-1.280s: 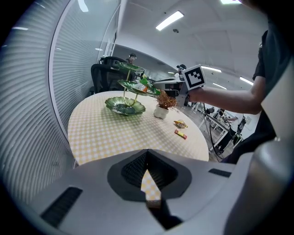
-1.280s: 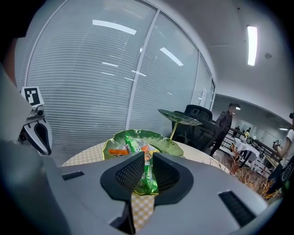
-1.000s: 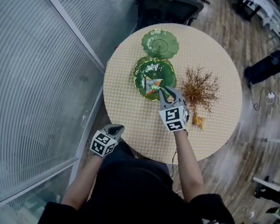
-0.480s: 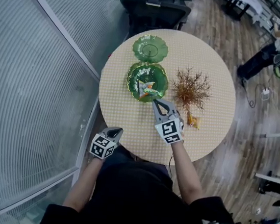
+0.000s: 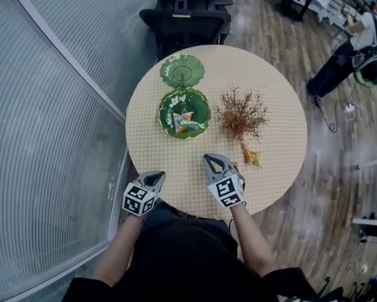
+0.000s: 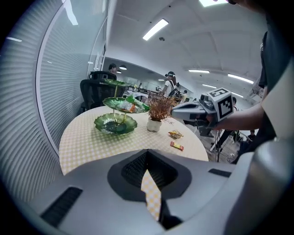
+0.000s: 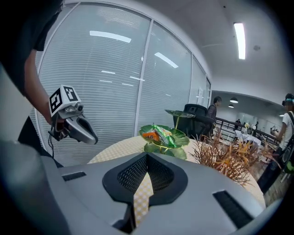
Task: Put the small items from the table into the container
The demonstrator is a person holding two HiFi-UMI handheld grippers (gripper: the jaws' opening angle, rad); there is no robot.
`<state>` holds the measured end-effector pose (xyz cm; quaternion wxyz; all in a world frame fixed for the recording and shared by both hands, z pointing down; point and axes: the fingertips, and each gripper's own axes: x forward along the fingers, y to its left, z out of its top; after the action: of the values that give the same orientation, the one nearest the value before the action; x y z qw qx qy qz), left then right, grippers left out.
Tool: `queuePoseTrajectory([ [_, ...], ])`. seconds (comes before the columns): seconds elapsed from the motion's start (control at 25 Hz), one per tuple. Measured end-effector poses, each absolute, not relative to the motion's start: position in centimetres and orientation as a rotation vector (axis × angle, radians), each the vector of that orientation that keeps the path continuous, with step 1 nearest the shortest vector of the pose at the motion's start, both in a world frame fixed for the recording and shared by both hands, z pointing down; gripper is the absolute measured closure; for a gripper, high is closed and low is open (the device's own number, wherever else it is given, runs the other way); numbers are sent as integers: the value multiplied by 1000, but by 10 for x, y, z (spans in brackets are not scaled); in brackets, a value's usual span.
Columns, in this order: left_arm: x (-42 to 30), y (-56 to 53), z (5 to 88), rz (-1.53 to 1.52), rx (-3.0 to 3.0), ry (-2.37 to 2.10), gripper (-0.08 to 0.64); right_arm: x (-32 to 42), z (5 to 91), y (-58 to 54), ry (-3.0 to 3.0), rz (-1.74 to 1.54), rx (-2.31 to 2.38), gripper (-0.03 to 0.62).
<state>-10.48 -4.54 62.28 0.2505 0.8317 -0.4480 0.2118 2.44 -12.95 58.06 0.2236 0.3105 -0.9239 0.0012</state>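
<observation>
A green tiered dish stand (image 5: 194,101) rises at the table's far left, with wrapped snacks (image 5: 183,121) lying in its tier (image 7: 180,137). Two small orange wrapped items (image 5: 251,158) lie on the checked cloth right of the middle; the left gripper view shows them as one (image 6: 175,134) and another (image 6: 177,146). My right gripper (image 5: 209,159) hovers over the table's near part, shut and empty, left of those items. My left gripper (image 5: 157,175) hangs at the near edge, shut and empty. Each gripper shows in the other's view: the right (image 6: 177,110), the left (image 7: 92,139).
A dried brown plant in a small white pot (image 5: 240,114) stands between the dish stand and the loose items. The round table (image 5: 279,103) has a glass wall with blinds to its left and a black office chair (image 5: 188,17) behind it. People stand far off at the upper right.
The right gripper has drawn back from the dish tier toward the table's near edge, leaving a snack in the dish, and its jaws have closed. The left gripper rose slightly.
</observation>
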Motion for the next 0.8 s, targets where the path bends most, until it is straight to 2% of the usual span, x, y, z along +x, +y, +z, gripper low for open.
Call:
queuePoseTrajectory([
  [0.8, -77, -47, 606, 576, 2350, -1161, 558, 46, 619, -96, -2503, 100, 846, 566],
])
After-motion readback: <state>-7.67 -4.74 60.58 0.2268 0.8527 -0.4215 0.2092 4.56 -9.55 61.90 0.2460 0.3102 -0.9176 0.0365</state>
